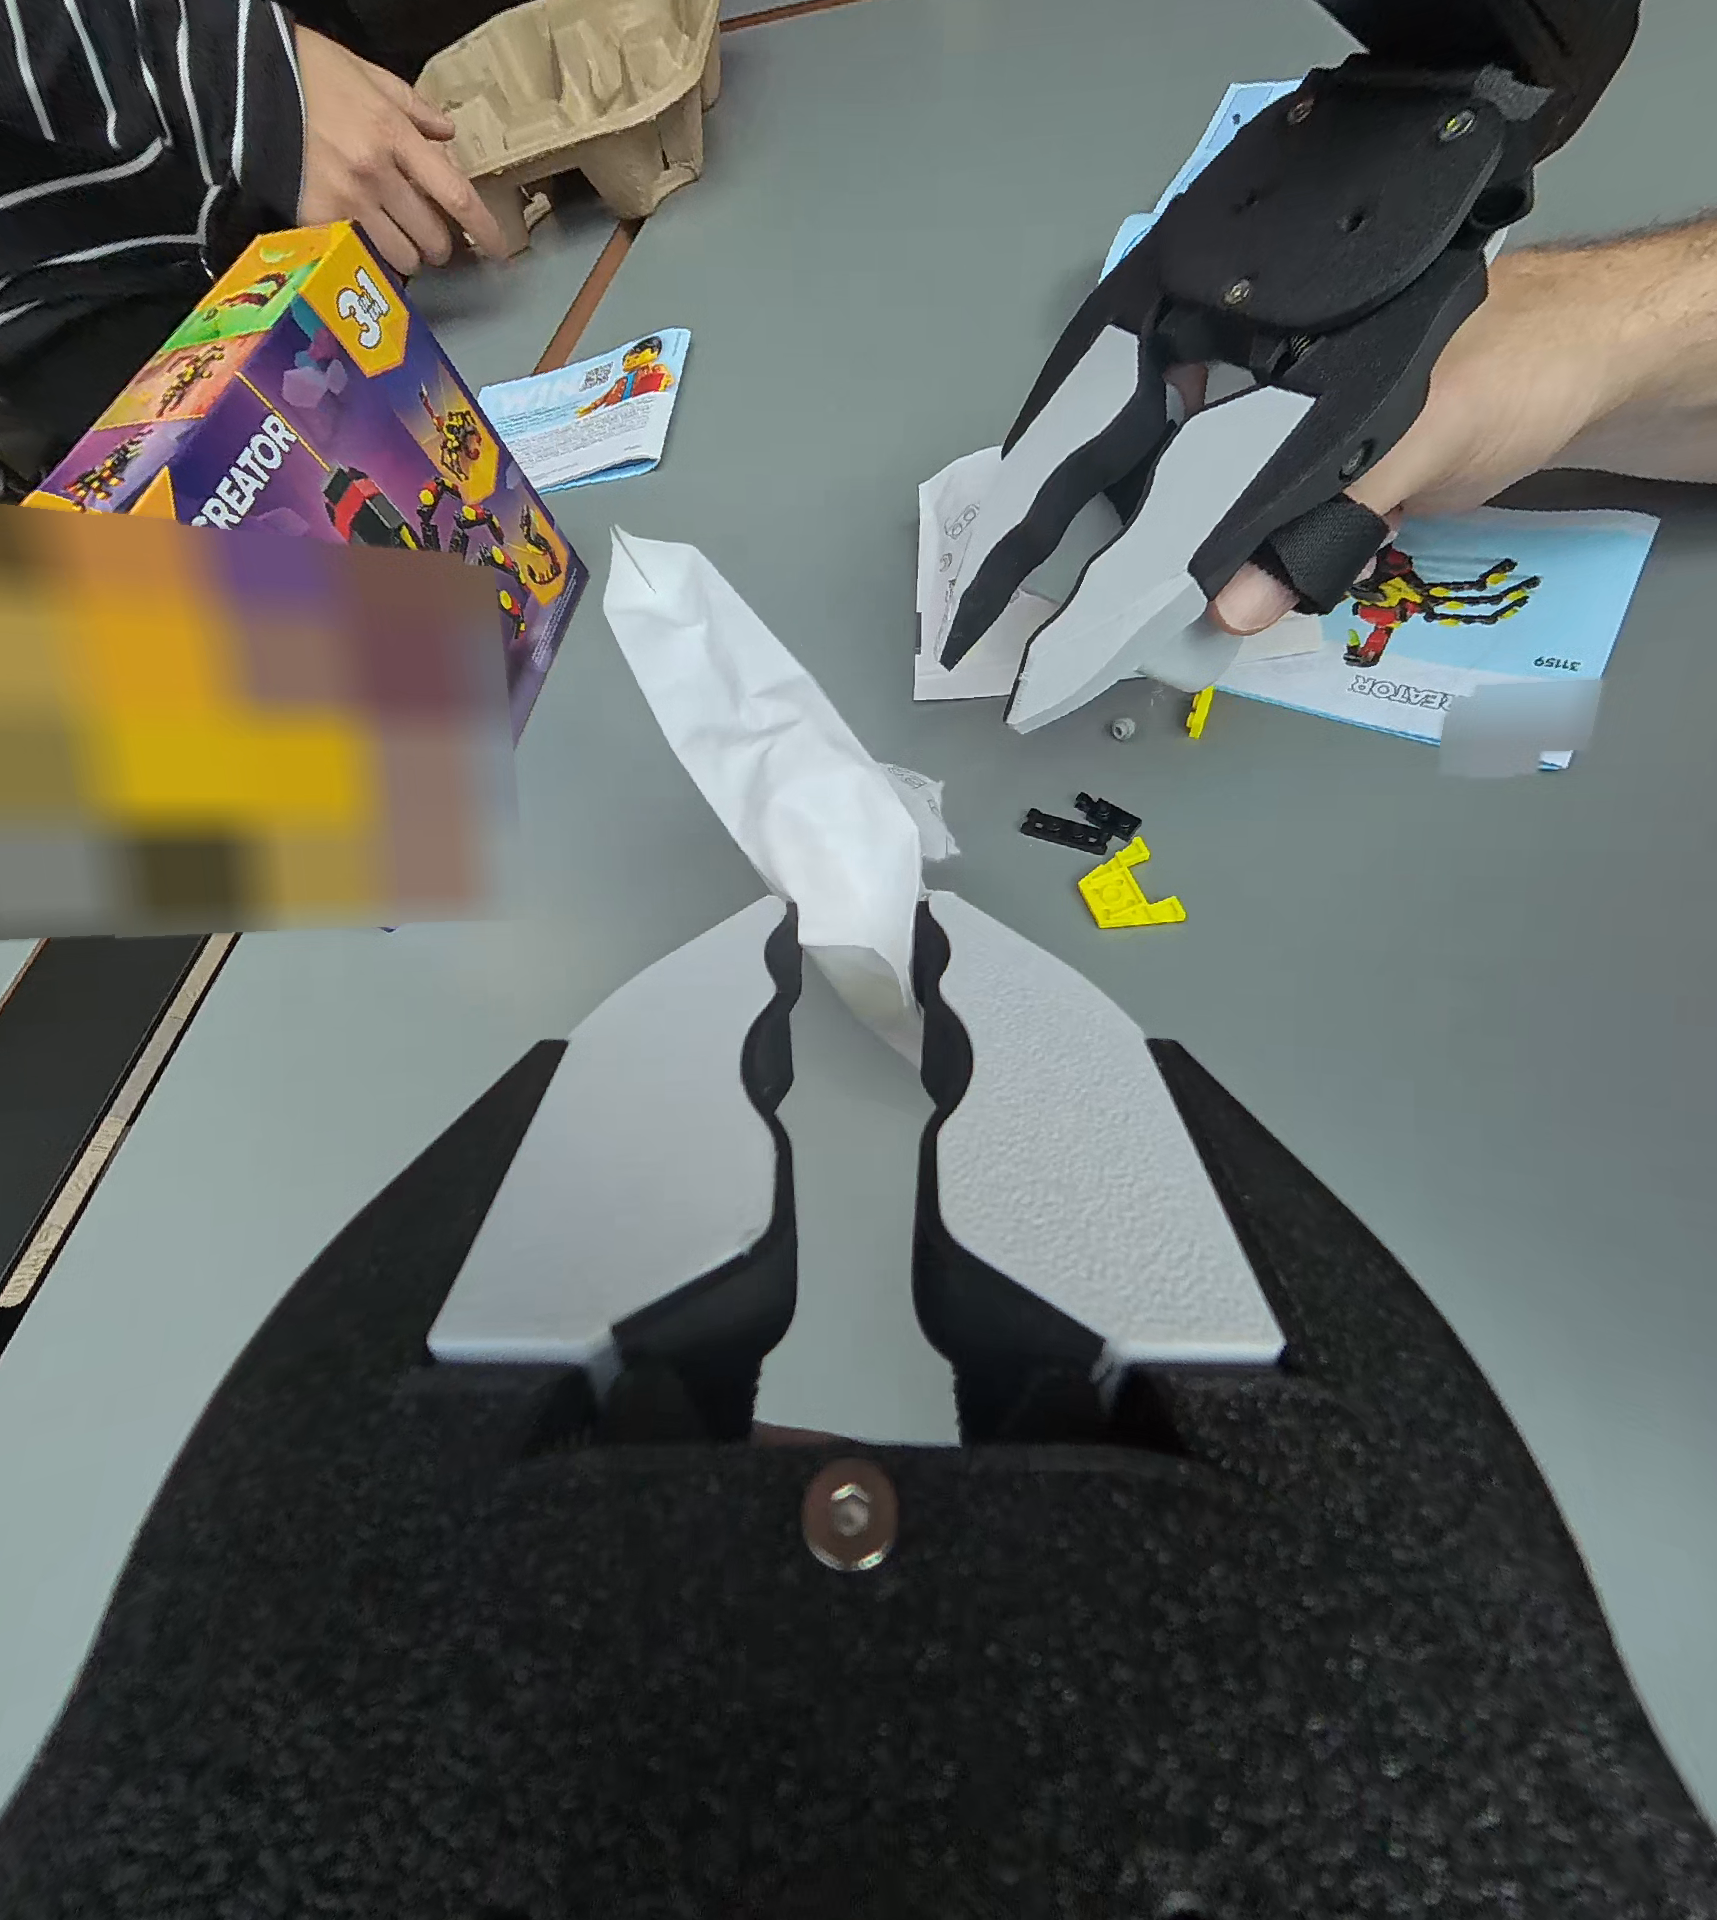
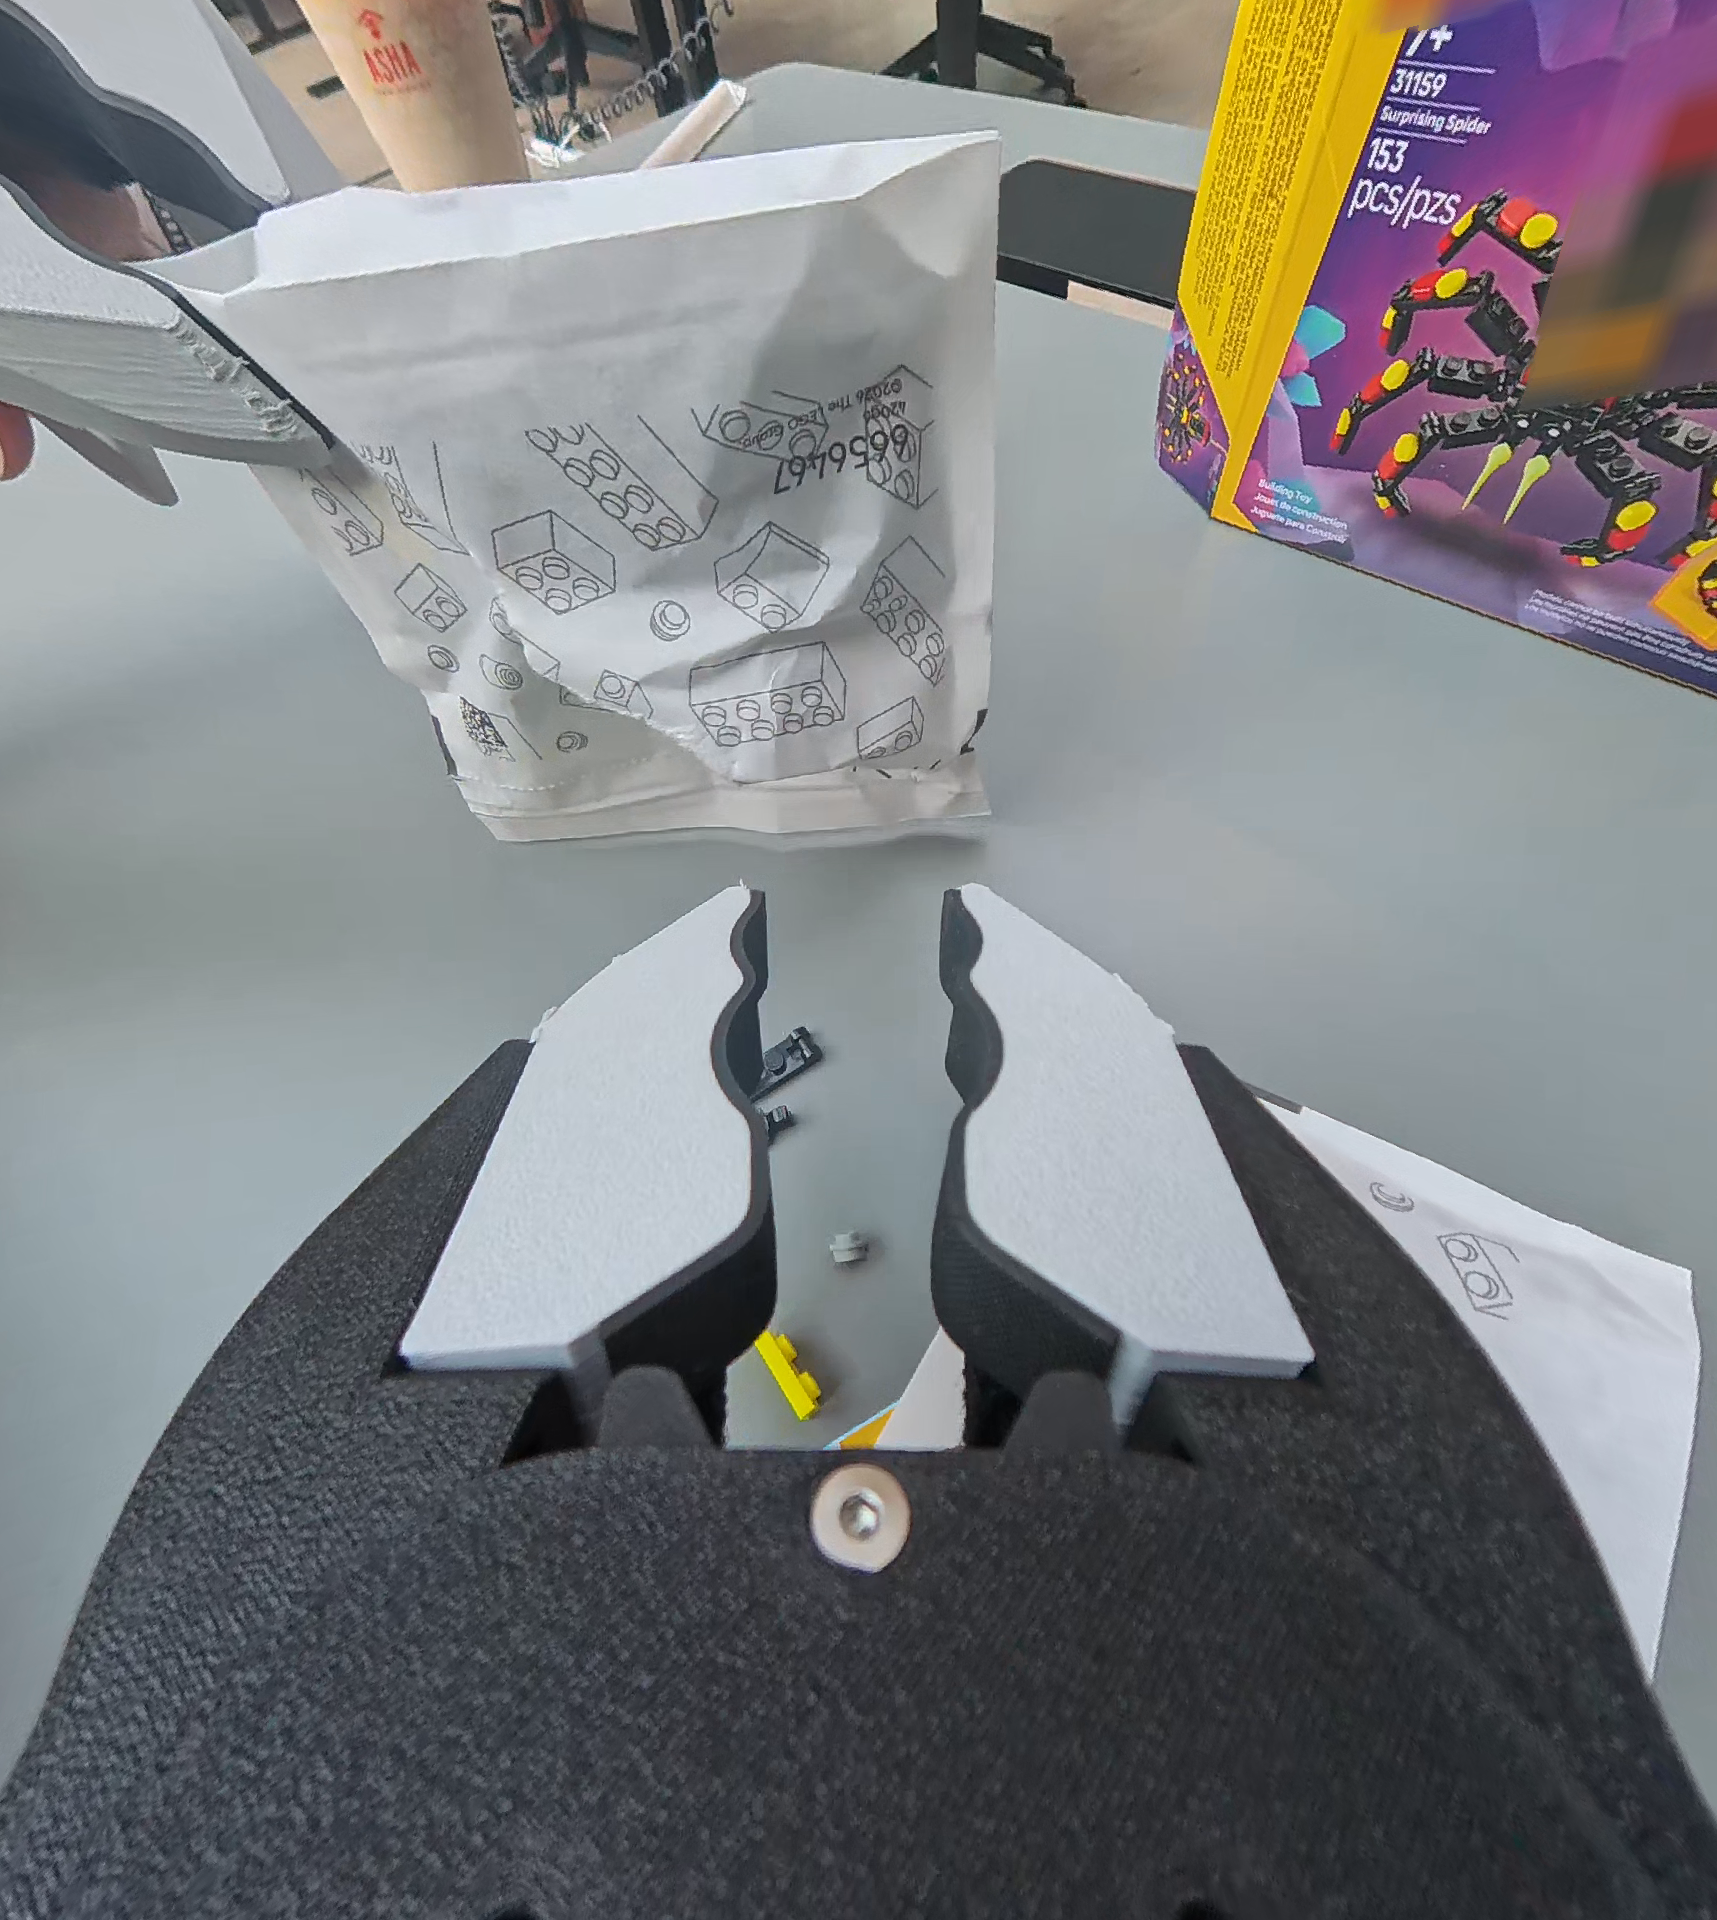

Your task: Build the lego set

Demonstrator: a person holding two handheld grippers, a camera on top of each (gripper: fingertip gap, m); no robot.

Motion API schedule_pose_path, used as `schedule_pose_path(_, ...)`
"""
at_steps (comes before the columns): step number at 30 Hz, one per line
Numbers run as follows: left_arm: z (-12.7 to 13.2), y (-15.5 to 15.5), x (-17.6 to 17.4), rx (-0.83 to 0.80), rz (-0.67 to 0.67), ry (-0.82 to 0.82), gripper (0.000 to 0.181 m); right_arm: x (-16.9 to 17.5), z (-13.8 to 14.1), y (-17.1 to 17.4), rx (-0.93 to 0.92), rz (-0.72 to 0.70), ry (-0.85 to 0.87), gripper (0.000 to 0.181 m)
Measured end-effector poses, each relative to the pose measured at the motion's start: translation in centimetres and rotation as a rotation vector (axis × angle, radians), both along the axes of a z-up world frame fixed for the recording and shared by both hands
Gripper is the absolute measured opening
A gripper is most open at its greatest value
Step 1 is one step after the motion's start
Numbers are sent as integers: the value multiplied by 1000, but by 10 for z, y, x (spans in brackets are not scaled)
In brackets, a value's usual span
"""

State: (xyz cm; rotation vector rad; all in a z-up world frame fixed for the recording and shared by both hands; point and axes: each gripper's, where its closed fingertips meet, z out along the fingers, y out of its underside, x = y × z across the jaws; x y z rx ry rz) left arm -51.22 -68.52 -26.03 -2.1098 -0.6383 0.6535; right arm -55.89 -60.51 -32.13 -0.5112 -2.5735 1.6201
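Observation:
My left gripper (image 1: 856,927) is shut on one edge of a white paper parts bag (image 1: 760,727) and holds it upright, its lower seam near the grey table. In the right wrist view the bag (image 2: 677,499) is printed with brick outlines, and one of the left gripper's fingers (image 2: 106,322) pinches its upper left corner. My right gripper (image 2: 852,904) is open and empty, hovering over loose pieces: black pieces (image 2: 792,1049), a grey stud (image 2: 849,1247) and a small yellow plate (image 2: 789,1371). It also shows in the left wrist view (image 1: 984,691). A yellow wedge plate (image 1: 1129,888) lies by the black pieces (image 1: 1082,821).
The purple set box (image 1: 334,436) stands at the left; it shows at the far right in the right wrist view (image 2: 1508,364). An instruction booklet (image 1: 1488,623) and a torn bag (image 2: 1519,1382) lie under the right gripper. Farther off are a leaflet (image 1: 594,405), another person's hand (image 1: 386,166), a cardboard tray (image 1: 573,94) and a paper cup (image 2: 418,83). My right fingertips sit around 12 centimetres from my left ones.

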Motion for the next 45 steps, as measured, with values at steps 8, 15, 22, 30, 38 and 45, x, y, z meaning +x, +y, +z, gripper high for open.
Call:
schedule_pose_path(8, -2, 14, 8, -48, -104, 37, 20, 10, 33, -11, -204, 288, -323, 64)
schedule_pose_path(15, -3, 20, 13, -49, -231, 65, 20, 15, 53, -24, -290, 474, -289, 49)
schedule_pose_path(22, -3, 18, 18, -62, -282, 58, 20, -13, 48, -28, -281, 397, -195, 57)
schedule_pose_path(30, -5, 12, 17, -72, -257, 45, 20, -3, 50, -26, -215, 474, -103, 0)
schedule_pose_path(38, -17, -1, 10, -122, -174, 12, 19, 7, 65, -19, -184, 432, 17, 0)
schedule_pose_path(45, -28, -3, 12, -163, -172, -38, 17, 22, 78, -23, -119, 452, 48, 0)
